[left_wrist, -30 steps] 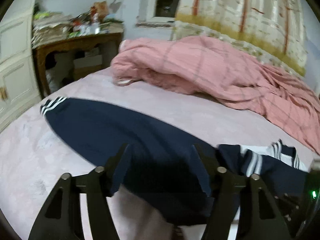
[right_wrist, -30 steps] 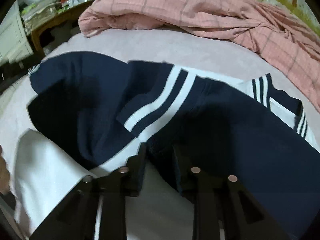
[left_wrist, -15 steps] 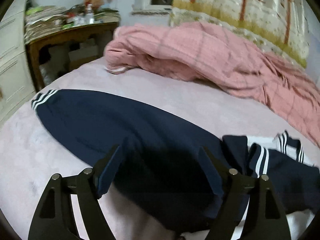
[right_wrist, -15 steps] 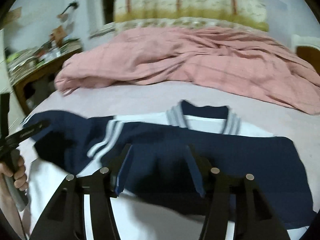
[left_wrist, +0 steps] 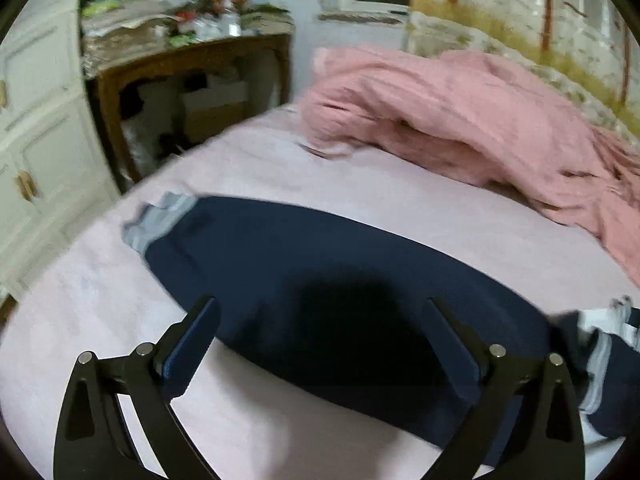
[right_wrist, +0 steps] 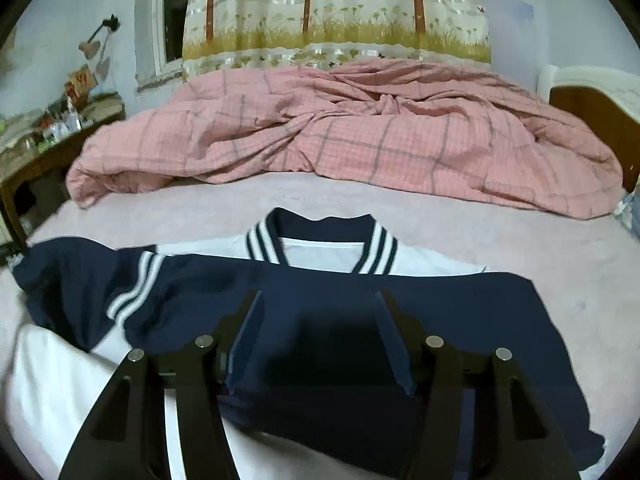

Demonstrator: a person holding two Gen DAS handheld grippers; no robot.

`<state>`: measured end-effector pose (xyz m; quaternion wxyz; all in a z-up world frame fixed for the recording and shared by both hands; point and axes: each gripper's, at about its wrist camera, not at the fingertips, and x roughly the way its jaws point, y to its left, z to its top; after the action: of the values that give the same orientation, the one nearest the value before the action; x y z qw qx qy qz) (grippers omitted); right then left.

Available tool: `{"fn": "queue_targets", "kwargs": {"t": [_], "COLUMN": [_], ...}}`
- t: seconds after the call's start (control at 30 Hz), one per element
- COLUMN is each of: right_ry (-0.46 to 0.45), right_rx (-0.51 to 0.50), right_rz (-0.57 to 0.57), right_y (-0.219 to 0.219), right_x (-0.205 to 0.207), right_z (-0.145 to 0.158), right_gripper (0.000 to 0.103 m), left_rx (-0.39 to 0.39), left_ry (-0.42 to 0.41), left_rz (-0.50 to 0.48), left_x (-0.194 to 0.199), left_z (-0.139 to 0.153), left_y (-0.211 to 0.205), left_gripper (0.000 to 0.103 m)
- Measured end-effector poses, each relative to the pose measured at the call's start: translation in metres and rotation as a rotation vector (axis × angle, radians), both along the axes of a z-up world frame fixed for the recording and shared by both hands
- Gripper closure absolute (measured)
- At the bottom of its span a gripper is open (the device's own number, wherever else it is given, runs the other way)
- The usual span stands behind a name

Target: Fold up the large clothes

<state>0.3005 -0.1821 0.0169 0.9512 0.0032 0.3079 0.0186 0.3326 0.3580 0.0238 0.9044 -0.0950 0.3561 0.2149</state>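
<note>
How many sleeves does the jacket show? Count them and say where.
2. The outstretched sleeve lies flat, leftward on the bed; the folded sleeve lies across the jacket front. None seems hidden.

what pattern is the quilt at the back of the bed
Pink with a thin grey check; the quilt shows best in the right wrist view.

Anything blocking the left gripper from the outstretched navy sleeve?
Nothing visible. The left gripper hangs with jaws open right over the navy sleeve on the bed sheet; the pink quilt lies well behind it.
</note>
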Motion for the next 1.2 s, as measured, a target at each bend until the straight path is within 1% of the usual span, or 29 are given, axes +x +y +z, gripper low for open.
{"fn": "queue_targets", "kwargs": {"t": [0.03, 0.1, 0.17, 0.2, 0.23, 0.3, 0.37, 0.4, 0.43, 0.47, 0.5, 0.53, 0.57, 0.6, 0.63, 0.67, 0.7, 0.73, 0.83, 0.9, 0.93, 1.0, 1.03, 1.1, 1.13, 1.2], "right_ry": [0.001, 0.005, 0.012, 0.013, 0.013, 0.014, 0.012, 0.013, 0.014, 0.014, 0.011, 0.006, 0.0, -0.003, 0.0, 0.0, -0.006, -0.021, -0.041, -0.009, 0.005, -0.006, -0.01, -0.027, -0.043, -0.061], "right_rx": [-0.018, -0.031, -0.032, -0.026, -0.019, -0.001, -0.001, -0.007, -0.014, -0.022, -0.031, -0.042, -0.051, -0.058, -0.066, -0.06, -0.044, -0.02, 0.002, 0.025, 0.049, 0.078, 0.078, 0.06, 0.056, 0.072], "right_rz": [-0.008, -0.017, -0.022, -0.019, -0.017, -0.006, 0.011, 0.013, 0.017, 0.024, 0.028, 0.028, 0.022, 0.013, -0.016, -0.04, -0.048, -0.053, -0.098, -0.135, -0.148, -0.169, -0.187, -0.233, -0.255, -0.276], "right_y": [0.001, 0.002, 0.005, 0.005, 0.006, 0.009, 0.013, 0.016, 0.019, 0.021, 0.023, 0.024, 0.024, 0.024, 0.021, 0.018, 0.013, 0.007, -0.01, -0.025, -0.035, -0.051, -0.057, -0.071, -0.079, -0.092], "right_x": [0.002, 0.004, 0.006, 0.007, 0.008, 0.008, 0.008, 0.007, 0.007, 0.007, 0.006, 0.005, 0.005, 0.005, 0.008, 0.008, 0.008, 0.005, 0.001, 0.002, 0.002, 0.0, -0.001, -0.006, -0.01, -0.017], "right_z": [-0.003, -0.007, -0.011, -0.013, -0.014, -0.016, -0.017, -0.017, -0.017, -0.018, -0.018, -0.017, -0.016, -0.015, -0.013, -0.01, -0.007, -0.002, 0.012, 0.019, 0.022, 0.027, 0.029, 0.036, 0.041, 0.048], "right_gripper": [0.043, 0.043, 0.043, 0.043, 0.043, 0.043, 0.043, 0.043, 0.043, 0.043, 0.043, 0.043, 0.043, 0.043, 0.043, 0.043, 0.043, 0.043, 0.043, 0.043, 0.043, 0.043, 0.043, 0.043, 0.043, 0.042], "left_rx": [-0.016, -0.085, -0.141, -0.174, -0.21, -0.259, -0.289, -0.316, -0.343, -0.337, -0.315, -0.29, -0.268, -0.263, -0.243, -0.198, -0.139, -0.101, -0.05, -0.018, 0.011, 0.057, 0.069, 0.052, 0.039, 0.039], "left_ry": [-0.016, -0.042, -0.08, -0.056, -0.046, -0.061, -0.051, -0.043, -0.034, -0.032, -0.035, -0.035, -0.034, -0.034, -0.046, -0.062, -0.089, -0.126, -0.267, -0.341, -0.376, -0.433, -0.452, -0.492, -0.497, -0.504], "left_rz": [-0.009, -0.027, -0.009, 0.033, 0.062, 0.076, 0.103, 0.101, 0.1, 0.112, 0.126, 0.142, 0.15, 0.142, 0.129, 0.127, 0.114, 0.087, 0.013, -0.044, -0.089, -0.184, -0.223, -0.316, -0.359, -0.428], "left_x": [-0.003, -0.013, -0.021, -0.019, -0.019, -0.022, -0.02, -0.018, -0.015, -0.012, -0.012, -0.011, -0.009, -0.006, -0.006, -0.006, -0.009, -0.013, -0.03, -0.042, -0.047, -0.056, -0.059, -0.058, -0.053, -0.046], "left_z": [-0.001, -0.007, -0.016, -0.022, -0.028, -0.039, -0.052, -0.062, -0.071, -0.076, -0.076, -0.073, -0.071, -0.07, -0.066, -0.059, -0.047, -0.033, 0.015, 0.047, 0.064, 0.092, 0.104, 0.129, 0.138, 0.153], "left_y": [0.017, 0.047, 0.076, 0.091, 0.104, 0.121, 0.134, 0.14, 0.144, 0.146, 0.146, 0.145, 0.143, 0.144, 0.143, 0.14, 0.128, 0.116, 0.074, 0.033, 0.008, -0.044, -0.067, -0.118, -0.143, -0.193], "left_gripper": [0.004, 0.004, 0.004, 0.005, 0.009, 0.009, 0.016, 0.023, 0.033, 0.038, 0.053, 0.08, 0.094, 0.1, 0.1, 0.1, 0.101, 0.101, 0.101, 0.101, 0.101, 0.101, 0.101, 0.101, 0.101, 0.101]}}
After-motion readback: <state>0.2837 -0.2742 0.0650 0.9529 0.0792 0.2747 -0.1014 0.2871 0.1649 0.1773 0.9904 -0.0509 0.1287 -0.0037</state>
